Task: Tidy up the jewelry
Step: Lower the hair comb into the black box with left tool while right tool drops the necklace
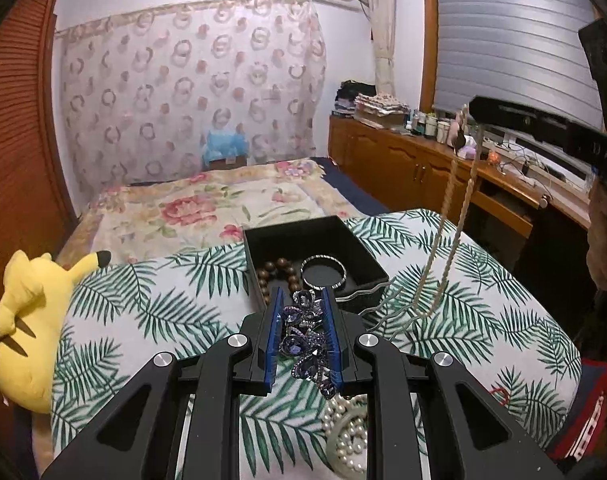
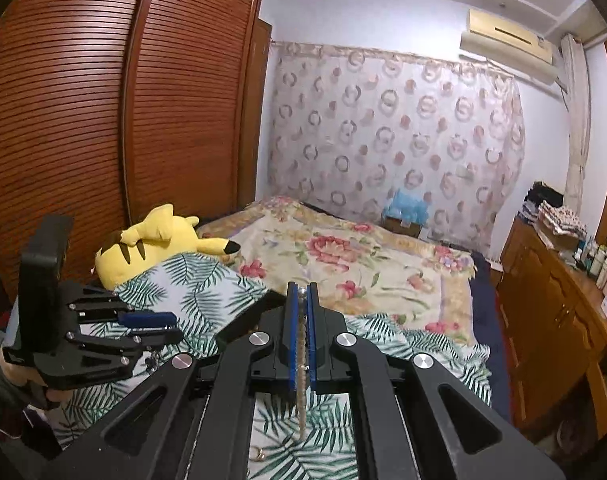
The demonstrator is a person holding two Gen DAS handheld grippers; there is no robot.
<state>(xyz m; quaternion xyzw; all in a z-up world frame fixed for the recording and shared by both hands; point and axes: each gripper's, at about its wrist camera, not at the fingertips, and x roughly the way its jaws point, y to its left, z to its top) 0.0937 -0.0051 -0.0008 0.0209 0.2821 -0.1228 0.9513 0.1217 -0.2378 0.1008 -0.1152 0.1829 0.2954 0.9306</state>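
Note:
My left gripper point(image 1: 303, 300) is shut on a purple jewelled hair comb point(image 1: 307, 336), whose silver prongs point(image 1: 367, 304) stick out to the right by the box. A black open box point(image 1: 323, 236) lies on the leaf-print cover just ahead, holding a wooden bead bracelet point(image 1: 281, 270) and a silver bangle point(image 1: 323, 272). My right gripper point(image 2: 302, 292) is shut on a gold chain necklace point(image 2: 301, 392). In the left wrist view that gripper point(image 1: 479, 106) is high at the right, with the necklace point(image 1: 443, 248) dangling beside the box. A pearl strand point(image 1: 351, 436) lies under my left gripper.
A yellow plush toy point(image 1: 23, 320) lies at the left edge of the leaf-print cover point(image 1: 163, 312). A floral bedspread point(image 1: 207, 208) is beyond the box. A wooden cabinet point(image 1: 403, 160) with clutter runs along the right. A wardrobe point(image 2: 83, 120) stands at the left.

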